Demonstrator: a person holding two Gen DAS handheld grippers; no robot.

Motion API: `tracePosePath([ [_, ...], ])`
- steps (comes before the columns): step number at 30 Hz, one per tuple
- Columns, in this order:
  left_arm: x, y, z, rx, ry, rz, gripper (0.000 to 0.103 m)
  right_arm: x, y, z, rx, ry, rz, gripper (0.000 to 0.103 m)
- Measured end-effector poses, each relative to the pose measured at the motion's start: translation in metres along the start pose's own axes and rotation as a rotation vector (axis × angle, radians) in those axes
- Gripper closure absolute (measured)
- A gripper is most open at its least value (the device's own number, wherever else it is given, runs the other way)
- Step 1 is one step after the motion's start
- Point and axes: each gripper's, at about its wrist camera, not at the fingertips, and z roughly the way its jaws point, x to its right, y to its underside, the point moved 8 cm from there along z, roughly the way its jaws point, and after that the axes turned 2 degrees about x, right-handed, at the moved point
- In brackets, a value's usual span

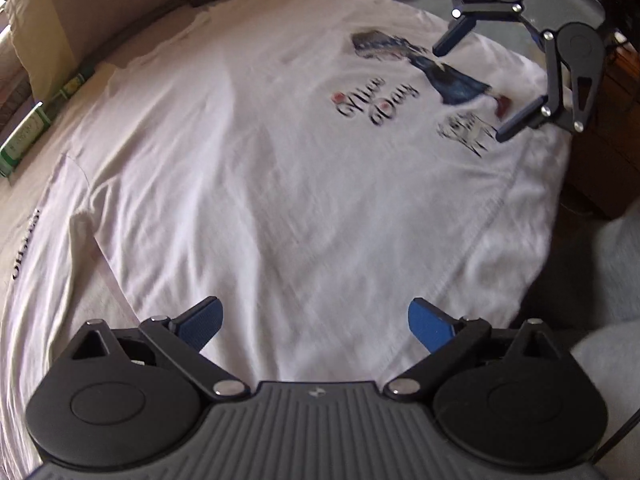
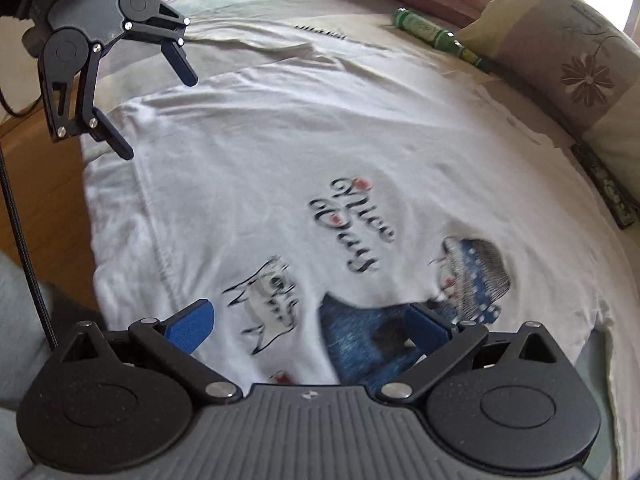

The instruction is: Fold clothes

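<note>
While the white T-shirt (image 1: 256, 184) lies spread flat on the bed (image 2: 256, 4), print side up with its "Nice Day" lettering (image 2: 352, 226) and blue figure (image 2: 472, 276), nothing grips it. It fills the space ahead of both sets of jaws, and its stitched hem line (image 1: 472, 240) runs off to the right of the left gripper (image 1: 316, 322). That gripper hovers just above the plain lower cloth, jaws wide and empty. The right gripper (image 2: 310, 322) hangs over the printed chest, jaws likewise spread wide with no cloth between them; the blue figure sits directly under its right finger.

Judging by this, the shirt is laid out and the first fold is about to begin, with neither edge taken up yet. The next move calls for each gripper to drop to a side edge or a shoulder and hem corner, pinch a single layer cleanly, and carry it across together so the cloth does not bunch.

Further out, beyond the shirt, a green bottle (image 2: 436, 32) lies near a flowered pillow (image 2: 568, 60), and a second pale garment (image 2: 280, 40) lies past the far edge.
</note>
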Motion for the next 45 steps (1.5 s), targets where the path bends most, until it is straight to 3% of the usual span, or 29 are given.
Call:
tracePosePath([
  [3,-0.024,-0.036,0.020,0.081,-0.054,-0.064,0.005,0.030,-0.021,0.016,0.036,0.072,0.038,0.000],
  [7,-0.046,-0.077,0.047,0.157,-0.036,-0.239,0.004,0.061,-0.034,0.038,0.052,0.129,0.128,0.000],
  [9,-0.049,-0.078,0.060,0.146,-0.030,-0.298,0.004,0.068,-0.028,0.044,0.039,0.135,0.198,0.000],
  [13,-0.051,-0.050,0.066,0.098,-0.056,-0.393,0.004,0.074,-0.004,0.042,0.012,0.140,0.323,0.000],
  [18,-0.049,-0.030,0.049,0.026,-0.064,-0.413,0.003,0.070,0.033,0.018,-0.020,0.161,0.399,0.000],
  [20,-0.057,-0.035,0.044,0.030,-0.075,-0.441,0.003,0.067,0.037,0.014,-0.024,0.180,0.411,0.000],
  [25,-0.109,-0.079,0.054,0.157,-0.142,-0.534,0.003,0.068,0.035,0.017,-0.047,0.218,0.449,0.000],
  [28,-0.137,-0.102,0.074,0.208,-0.138,-0.582,0.003,0.068,0.035,0.018,-0.055,0.226,0.458,0.000],
  [32,-0.163,-0.112,0.107,0.196,-0.105,-0.692,0.003,0.069,0.034,0.018,-0.062,0.224,0.461,0.000],
  [38,-0.205,-0.114,0.123,0.182,-0.185,-0.715,0.003,0.068,0.034,0.019,-0.065,0.227,0.469,0.000],
  [43,-0.230,-0.120,0.130,0.092,-0.280,-0.629,0.003,0.069,0.033,0.020,-0.073,0.230,0.487,0.000],
  [45,-0.235,-0.126,0.126,0.099,-0.278,-0.617,0.003,0.070,0.032,0.020,-0.081,0.228,0.492,0.000],
])
